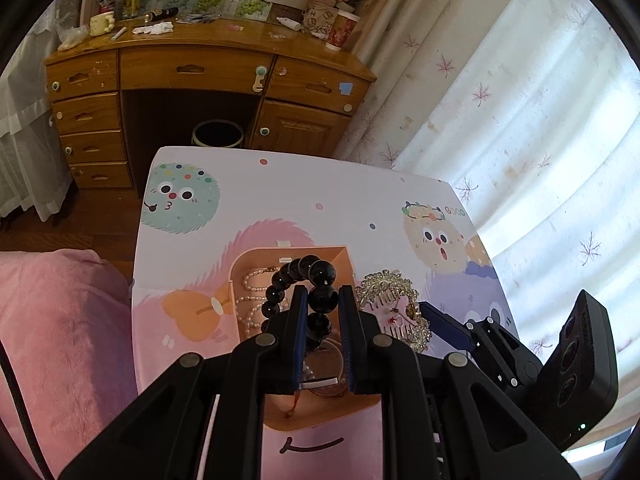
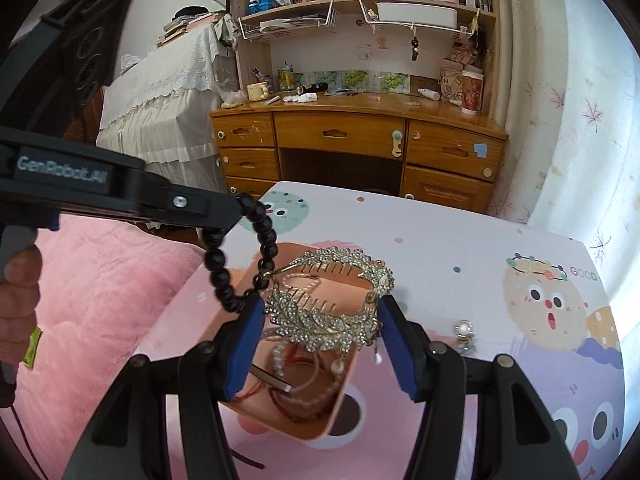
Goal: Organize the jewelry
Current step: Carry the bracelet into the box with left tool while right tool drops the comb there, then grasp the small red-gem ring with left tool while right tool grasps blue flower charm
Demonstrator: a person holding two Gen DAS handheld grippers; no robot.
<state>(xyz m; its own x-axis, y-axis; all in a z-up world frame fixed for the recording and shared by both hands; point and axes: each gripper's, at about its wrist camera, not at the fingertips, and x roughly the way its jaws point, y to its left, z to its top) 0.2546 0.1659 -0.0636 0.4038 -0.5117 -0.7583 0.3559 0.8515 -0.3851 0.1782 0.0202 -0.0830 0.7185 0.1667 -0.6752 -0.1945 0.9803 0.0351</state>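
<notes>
**Desk:** What do my left tongs (image 1: 323, 300) have?

**Me:** From the left wrist view I see them nearly closed on a string of black beads (image 1: 316, 276), pinched at centre frame. The loop arcs up and to the left of the fingers, above the pink tray (image 1: 344, 258). Pearl strands (image 1: 252, 300) lie inside that tray, at its left side.

**Desk:** And the right?

**Me:** My right tongs (image 2: 322, 328) sit at middling width, clamped on a gold leaf-shaped hair comb (image 2: 332, 316) set with clear stones. In the right wrist view the blue pads (image 2: 246, 340) press its two ends, at centre frame, over the tray (image 2: 280, 428). More pearls and a reddish cord rest in the tray beneath it.

**Desk:** Where is everything standing?

**Me:** The tray rests on the bench (image 2: 460, 240), which wears a cartoon-printed cover. A small pearl earring (image 2: 464, 330) lies loose on that cover, right of the comb. In the same view the left tongs enter from the left edge with the beads (image 2: 264, 236) hanging from their tip, just beside the comb. A pink blanket (image 2: 100, 300) fills the lower left; a wooden desk (image 2: 348, 132) stands at upper centre.
</notes>
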